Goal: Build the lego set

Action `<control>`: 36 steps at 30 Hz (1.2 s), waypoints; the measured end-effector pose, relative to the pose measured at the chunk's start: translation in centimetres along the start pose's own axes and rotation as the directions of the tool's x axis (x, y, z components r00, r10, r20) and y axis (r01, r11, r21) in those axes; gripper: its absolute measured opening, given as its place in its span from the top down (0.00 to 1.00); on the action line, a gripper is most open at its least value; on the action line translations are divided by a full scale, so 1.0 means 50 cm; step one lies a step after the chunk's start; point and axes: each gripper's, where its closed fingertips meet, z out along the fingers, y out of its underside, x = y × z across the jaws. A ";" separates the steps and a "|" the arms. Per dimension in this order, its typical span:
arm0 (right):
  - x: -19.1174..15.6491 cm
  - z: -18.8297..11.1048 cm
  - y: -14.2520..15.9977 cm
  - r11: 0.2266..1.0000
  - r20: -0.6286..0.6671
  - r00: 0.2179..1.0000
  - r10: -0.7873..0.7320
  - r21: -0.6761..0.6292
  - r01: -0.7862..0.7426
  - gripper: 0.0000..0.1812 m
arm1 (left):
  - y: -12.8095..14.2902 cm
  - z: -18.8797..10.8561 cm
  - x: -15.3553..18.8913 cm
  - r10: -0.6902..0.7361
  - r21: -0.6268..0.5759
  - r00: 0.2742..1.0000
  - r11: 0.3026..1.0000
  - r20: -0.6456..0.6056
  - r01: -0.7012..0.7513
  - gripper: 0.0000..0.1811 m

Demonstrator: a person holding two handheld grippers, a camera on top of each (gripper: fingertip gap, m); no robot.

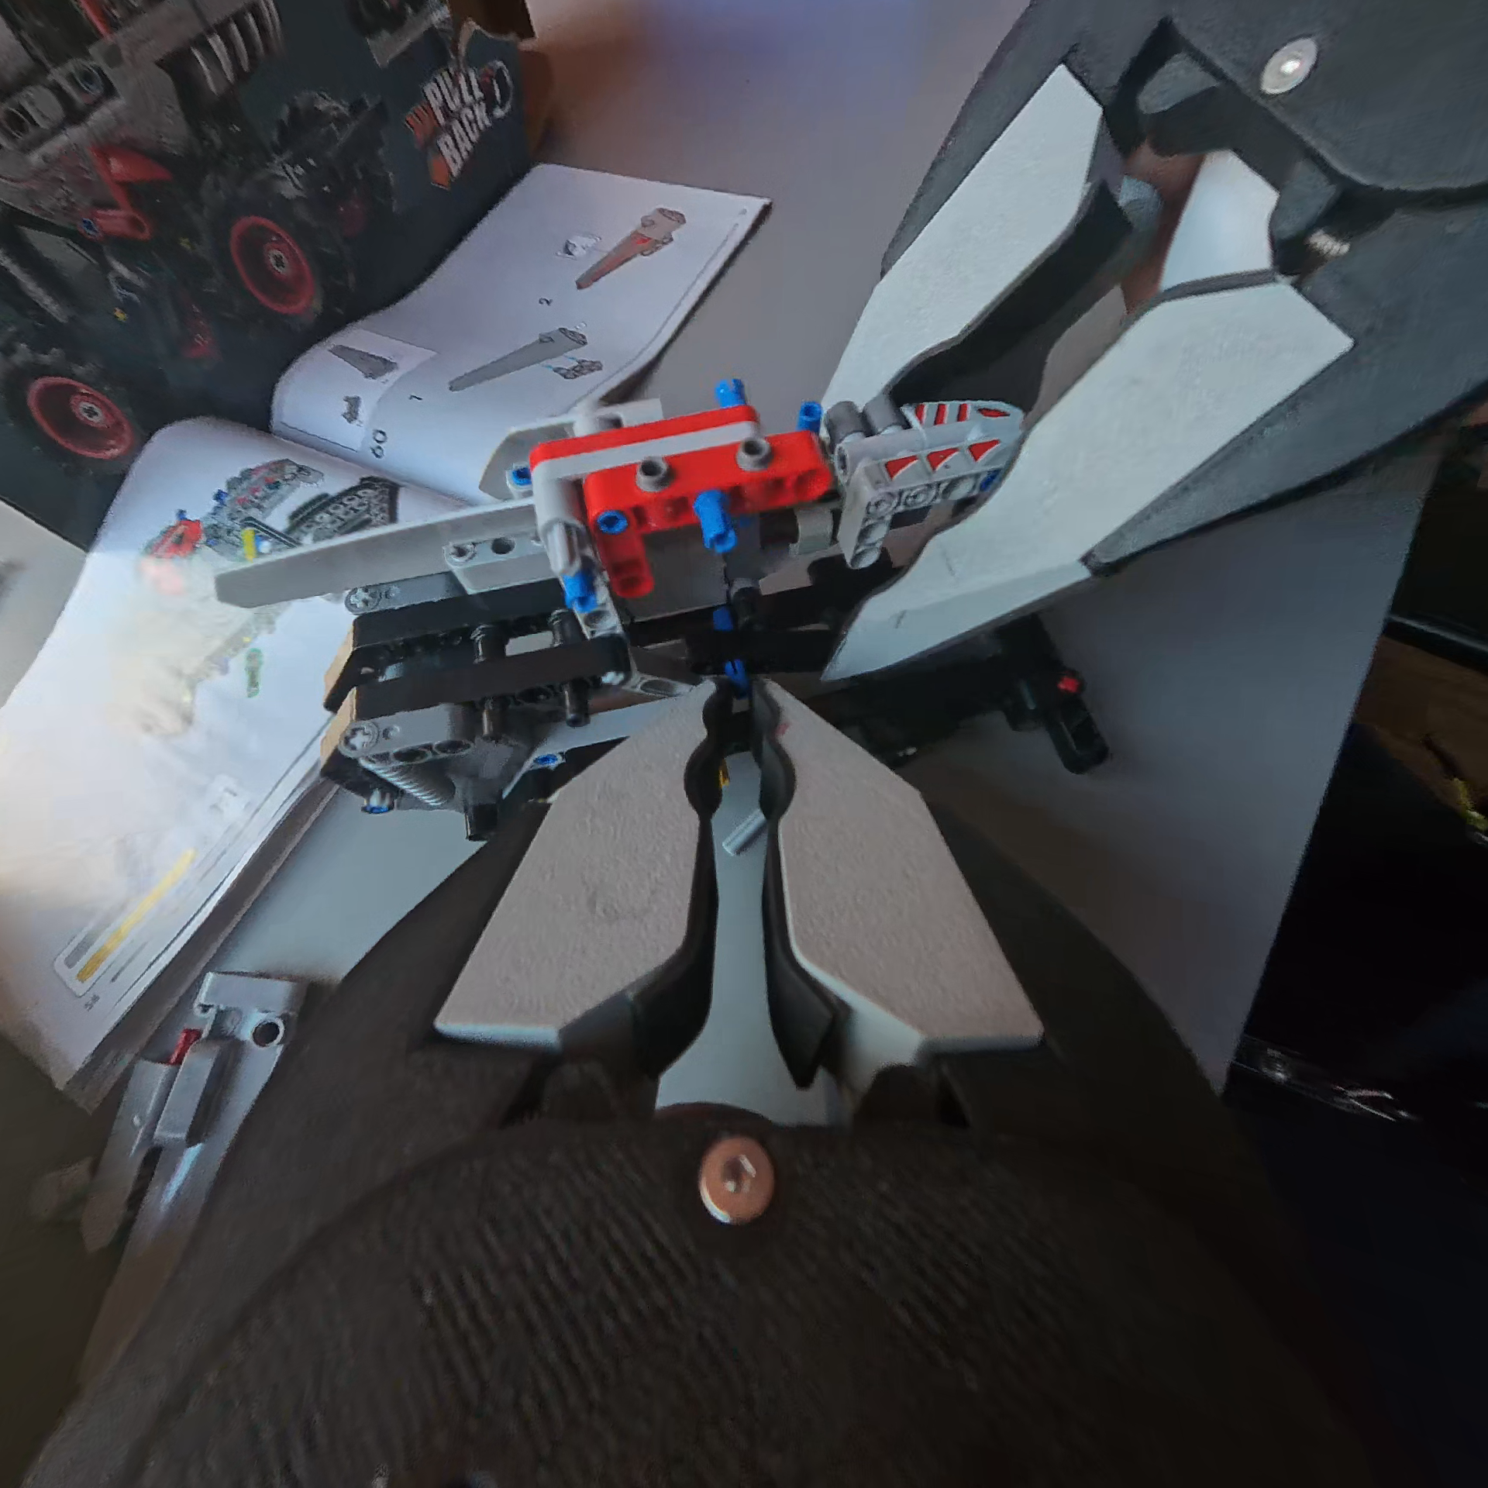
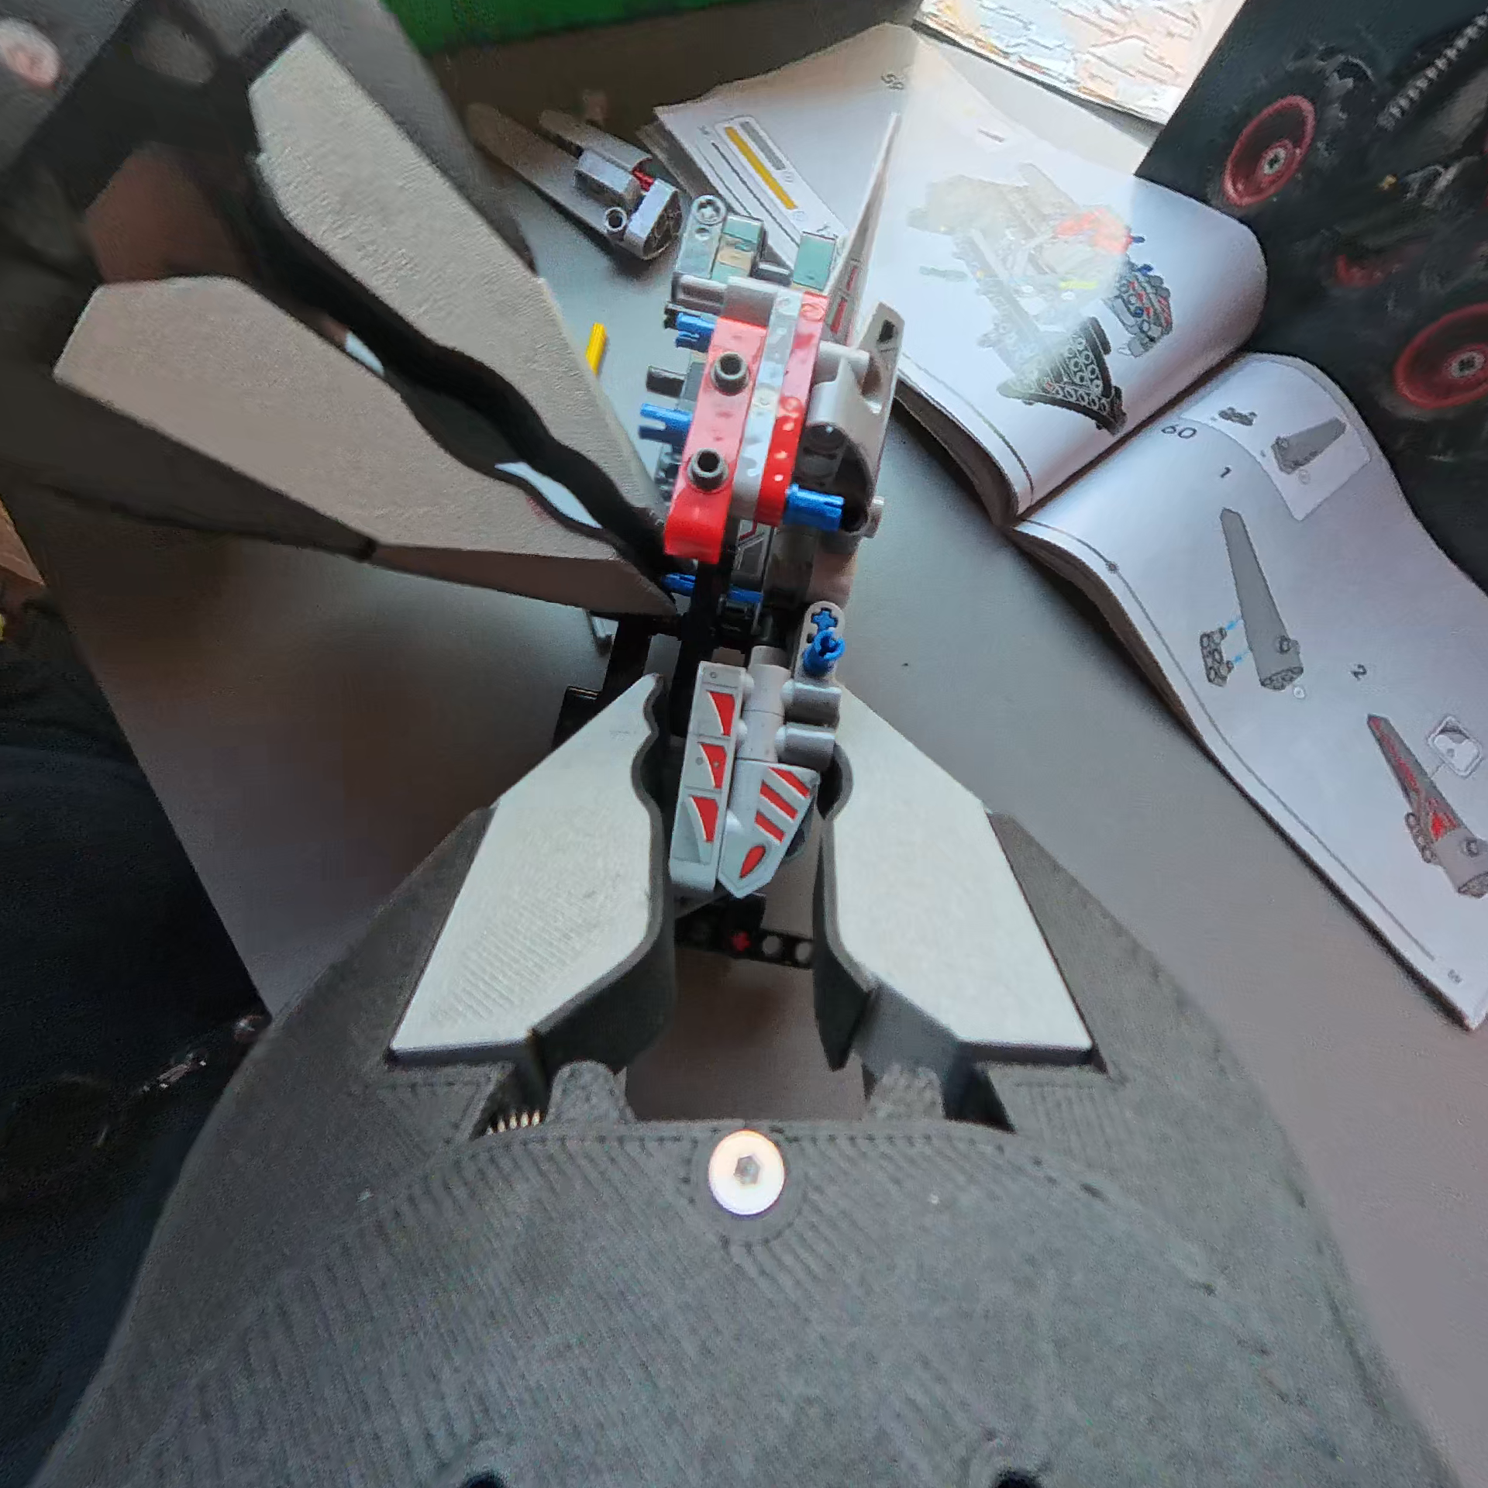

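The partly built lego model [image 1: 676,515] has red beams, blue pins, a black frame and a long grey tapered panel [image 1: 362,555]. It is held above the grey table [image 1: 1143,725] between both grippers. My left gripper [image 1: 734,696] is shut on the model's black lower frame. My right gripper [image 1: 837,531] comes in from the upper right and is shut on the model's grey, red-striped end piece [image 1: 942,451]. In the right wrist view the striped piece [image 2: 749,789] sits between my right gripper's [image 2: 749,700] fingers. The left gripper [image 2: 664,564] clamps the model [image 2: 749,419] from the left.
An open instruction booklet [image 1: 161,725] lies left of the model, also in the right wrist view [image 2: 1208,564]. The dark set box [image 1: 161,201] stands behind it. A loose grey sub-assembly [image 1: 201,1071] lies on the table near the booklet. The table's edge [image 1: 1240,886] runs at the right. Less than 4 cm separates the two grippers' tips.
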 end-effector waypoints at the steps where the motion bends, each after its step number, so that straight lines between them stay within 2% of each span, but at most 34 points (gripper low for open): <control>1: 0.000 0.000 0.000 1.000 0.009 1.000 0.021 0.006 -0.021 0.82 | 0.000 -0.001 0.000 0.009 0.018 1.000 1.000 0.024 -0.009 0.99; 7: 0.002 0.000 0.000 0.992 0.068 0.990 0.121 0.035 -0.124 0.83 | -0.004 -0.011 0.003 0.090 0.039 0.991 0.995 0.104 -0.094 0.99; 9: -0.001 -0.002 -0.004 0.992 0.078 0.991 0.105 0.060 -0.110 0.83 | -0.003 -0.011 0.004 0.113 0.036 0.988 0.992 0.108 -0.117 0.99; 12: 0.000 -0.014 -0.025 0.989 0.071 0.996 0.057 0.131 -0.066 0.83 | -0.009 -0.014 0.006 0.098 0.062 0.992 0.993 0.082 -0.103 0.99; 25: 0.004 -0.003 -0.043 0.987 0.110 0.992 0.063 0.140 -0.078 0.84 | -0.008 -0.023 0.001 0.098 0.083 0.993 0.991 0.065 -0.103 1.00; 31: 0.002 -0.002 -0.048 0.967 0.144 0.982 0.124 0.205 -0.152 0.85 | -0.011 -0.029 -0.001 0.059 0.105 0.997 0.992 0.043 -0.063 1.00; 33: -0.002 -0.004 -0.044 0.967 0.167 0.978 0.128 0.195 -0.161 0.82 | -0.013 -0.030 -0.004 0.047 0.115 0.998 0.992 0.042 -0.052 0.99; 36: 0.009 -0.005 -0.034 0.980 0.110 0.988 0.111 0.155 -0.128 0.84 | -0.011 -0.027 -0.004 0.046 0.106 0.998 0.993 0.036 -0.050 1.00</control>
